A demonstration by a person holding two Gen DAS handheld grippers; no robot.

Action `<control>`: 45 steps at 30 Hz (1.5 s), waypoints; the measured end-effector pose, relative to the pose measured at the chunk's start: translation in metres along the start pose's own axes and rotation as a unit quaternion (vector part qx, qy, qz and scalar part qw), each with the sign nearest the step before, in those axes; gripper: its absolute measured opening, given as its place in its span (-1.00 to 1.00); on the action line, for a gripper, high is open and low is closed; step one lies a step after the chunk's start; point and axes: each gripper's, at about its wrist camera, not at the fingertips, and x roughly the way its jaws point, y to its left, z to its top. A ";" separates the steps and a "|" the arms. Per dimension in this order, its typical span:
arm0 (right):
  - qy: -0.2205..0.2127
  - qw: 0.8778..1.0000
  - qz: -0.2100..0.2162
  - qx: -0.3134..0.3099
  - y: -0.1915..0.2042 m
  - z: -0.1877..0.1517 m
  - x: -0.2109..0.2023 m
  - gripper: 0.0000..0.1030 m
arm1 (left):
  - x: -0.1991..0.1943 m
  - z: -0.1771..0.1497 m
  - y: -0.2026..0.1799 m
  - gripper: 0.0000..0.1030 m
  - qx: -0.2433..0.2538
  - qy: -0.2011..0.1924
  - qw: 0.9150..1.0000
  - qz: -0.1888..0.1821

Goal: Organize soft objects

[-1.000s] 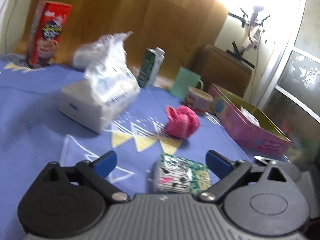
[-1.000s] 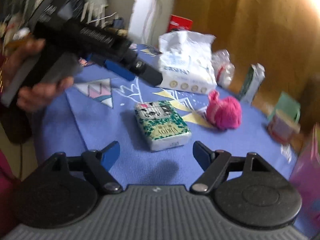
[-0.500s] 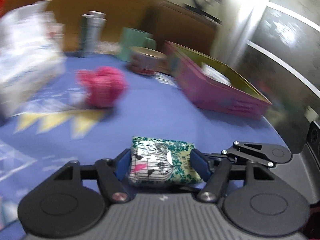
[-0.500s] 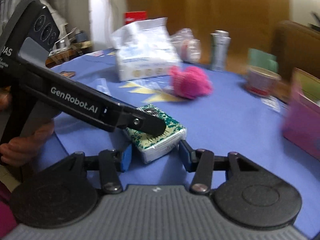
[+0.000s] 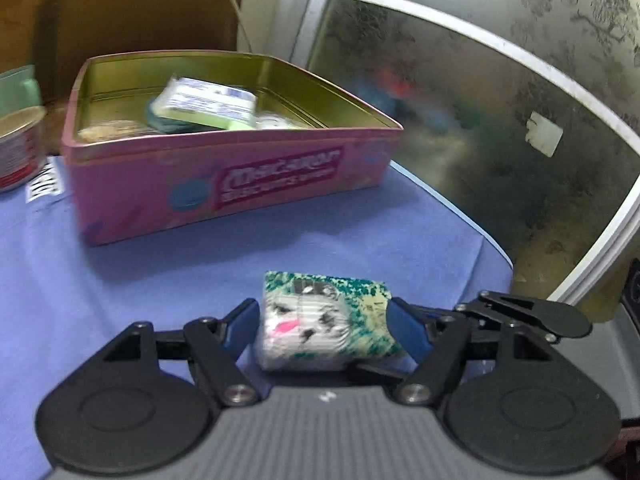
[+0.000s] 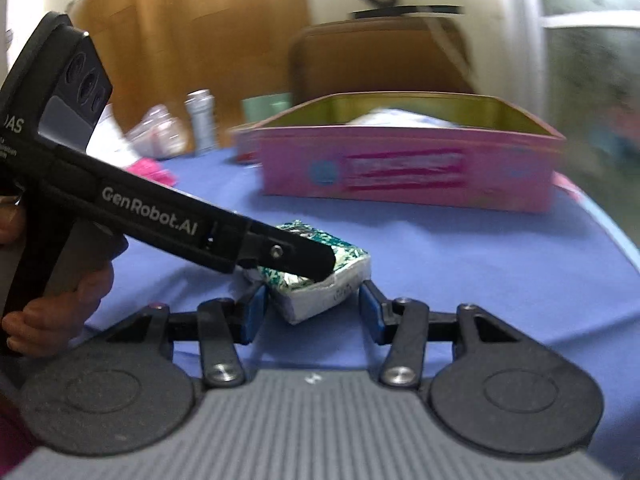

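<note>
A soft tissue pack (image 5: 324, 320) with a green pattern and a cat face sits between the blue pads of my left gripper (image 5: 322, 314). The pads touch both its sides while the jaws are opening slightly. My right gripper (image 6: 311, 300) is shut on the same pack (image 6: 332, 292) from the other end, its black linkage (image 5: 528, 314) showing at the right of the left wrist view. One left finger (image 6: 304, 258) crosses the pack's top. The pack hangs just above the blue cloth, in front of the open pink tin (image 5: 224, 184).
The pink tin (image 6: 400, 168) holds other packs (image 5: 204, 104). A round cup (image 5: 16, 152) stands to its left, and a pink knitted thing (image 6: 152, 172) lies further back. The table's edge (image 5: 460, 216) and a glass door (image 5: 480, 120) are close on the right. A hand (image 6: 60, 300) holds the left gripper.
Both grippers went from wide open to closed on the tissue pack. They swung it to the right across the cloth, so the pink tin is now straight ahead.
</note>
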 end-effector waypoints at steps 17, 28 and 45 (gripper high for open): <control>-0.069 0.997 -0.001 -0.036 -0.002 0.007 -0.007 -0.20 | -0.043 0.030 0.003 0.14 0.035 -0.057 0.998 0.019; -0.109 0.993 -0.029 -0.026 0.006 0.118 0.098 -0.09 | 0.009 0.134 0.055 0.57 0.044 -0.102 0.975 0.192; -0.127 0.991 -0.014 0.046 0.024 0.059 0.036 -0.10 | -0.108 0.018 0.073 0.60 -0.025 -0.165 0.978 0.125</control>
